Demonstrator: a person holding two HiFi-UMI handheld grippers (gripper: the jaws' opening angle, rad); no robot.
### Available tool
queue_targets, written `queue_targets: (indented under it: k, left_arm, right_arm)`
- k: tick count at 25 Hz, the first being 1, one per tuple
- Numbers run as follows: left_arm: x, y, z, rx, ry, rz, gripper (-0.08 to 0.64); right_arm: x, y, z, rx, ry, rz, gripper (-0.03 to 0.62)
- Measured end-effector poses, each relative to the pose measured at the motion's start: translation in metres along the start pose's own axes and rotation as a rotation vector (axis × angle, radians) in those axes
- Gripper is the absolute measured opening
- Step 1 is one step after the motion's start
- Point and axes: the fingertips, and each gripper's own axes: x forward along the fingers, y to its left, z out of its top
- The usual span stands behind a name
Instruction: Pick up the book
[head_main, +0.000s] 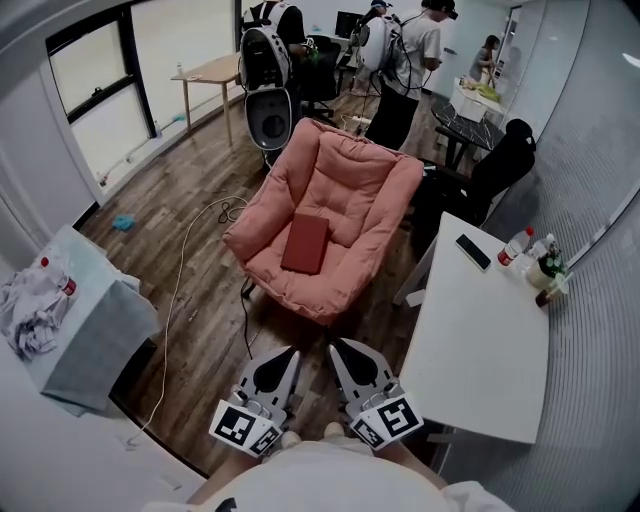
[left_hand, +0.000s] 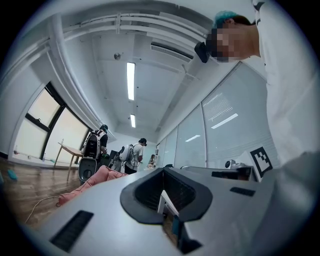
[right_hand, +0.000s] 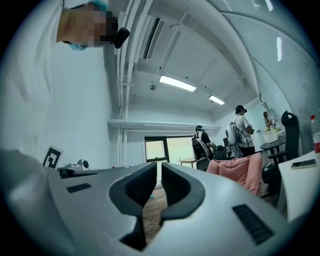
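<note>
Book (head_main: 305, 243) rests on pink armchair (head_main: 352, 178); left gripper (head_main: 289, 353), right gripper (head_main: 338, 346) closed

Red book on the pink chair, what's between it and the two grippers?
In the head view, only the pink cushioned chair's front edge and bare wooden floor lie between the flat red book and the left gripper and right gripper.
</note>
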Motion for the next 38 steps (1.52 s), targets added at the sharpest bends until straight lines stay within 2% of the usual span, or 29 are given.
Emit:
queue_targets:
  k: [9,15,20,25,33,38]
  left_arm:
    - [-0.021,0.022,0.008,-0.005,-0.017,0.009,0.005]
    - [-0.017,0.036,-0.001,-0.036,-0.01,0.014,0.005]
    - [-0.002,0.051,-0.005,-0.029,-0.007,0.015,0.005]
    - [0.035,0.085,-0.002,-0.014,-0.015,0.026,0.005]
    - [0.127,0.14,-0.003,-0.001,-0.001,0.01,0.005]
    - [0.183,0.177,-0.003,-0.081,-0.012,0.013,0.005]
  right_arm:
    - [0.013,0.027,-0.011,-0.005,0.008,0.0,0.046]
    - [0.023,0.022,-0.017,-0.003,0.016,-0.008,0.046]
    - [0.047,0.007,-0.023,0.011,0.014,0.003,0.046]
    - [0.085,-0.022,-0.02,0.004,-0.007,0.014,0.046]
    - [0.159,-0.102,-0.013,0.003,-0.013,0.0,0.046]
    - [0.202,-0.149,-0.014,0.004,-0.008,0.005,0.046]
